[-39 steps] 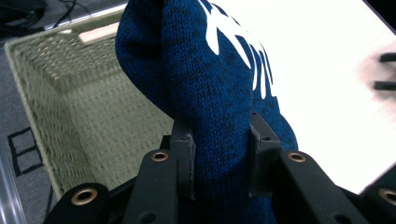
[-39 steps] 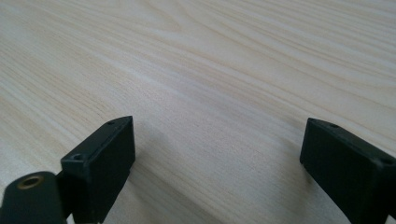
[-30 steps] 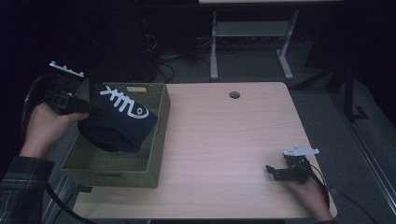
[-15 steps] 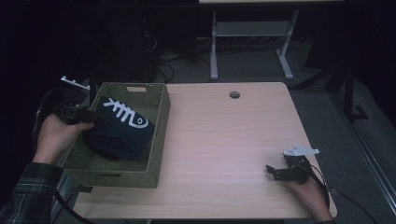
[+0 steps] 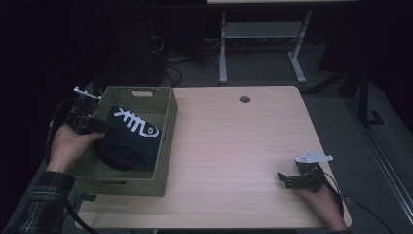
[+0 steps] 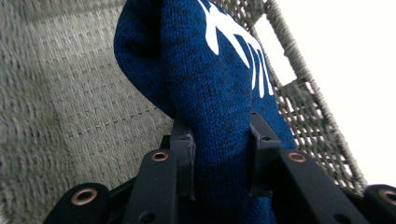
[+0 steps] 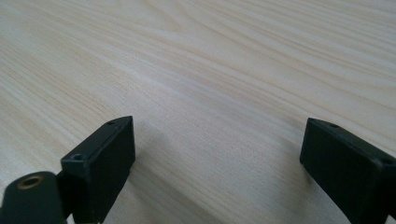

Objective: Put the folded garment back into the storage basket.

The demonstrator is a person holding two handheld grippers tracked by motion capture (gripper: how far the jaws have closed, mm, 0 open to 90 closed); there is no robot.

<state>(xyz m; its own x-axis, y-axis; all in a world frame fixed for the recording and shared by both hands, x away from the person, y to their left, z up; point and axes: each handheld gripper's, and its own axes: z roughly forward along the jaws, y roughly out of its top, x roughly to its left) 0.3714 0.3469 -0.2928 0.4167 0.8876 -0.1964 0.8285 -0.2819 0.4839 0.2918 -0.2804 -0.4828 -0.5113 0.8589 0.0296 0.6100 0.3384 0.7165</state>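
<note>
The left hand-held gripper (image 5: pixel 100 127), clamped on a blue knitted garment (image 5: pixel 129 139), had it partly inside the woven basket (image 5: pixel 168 141), release remaining, while the right hand-held gripper (image 5: pixel 287 179) rested, jaws apart, on the bench (image 5: pixel 234 146).

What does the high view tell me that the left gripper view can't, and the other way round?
The high view adds the whole table, the hole near its far edge, and the right tongs open near its front right corner. The left gripper view adds the close-up: the left tongs pinching the knit fabric. Both share the blue garment with its white fishbone print and the woven basket that it hangs in.
</note>
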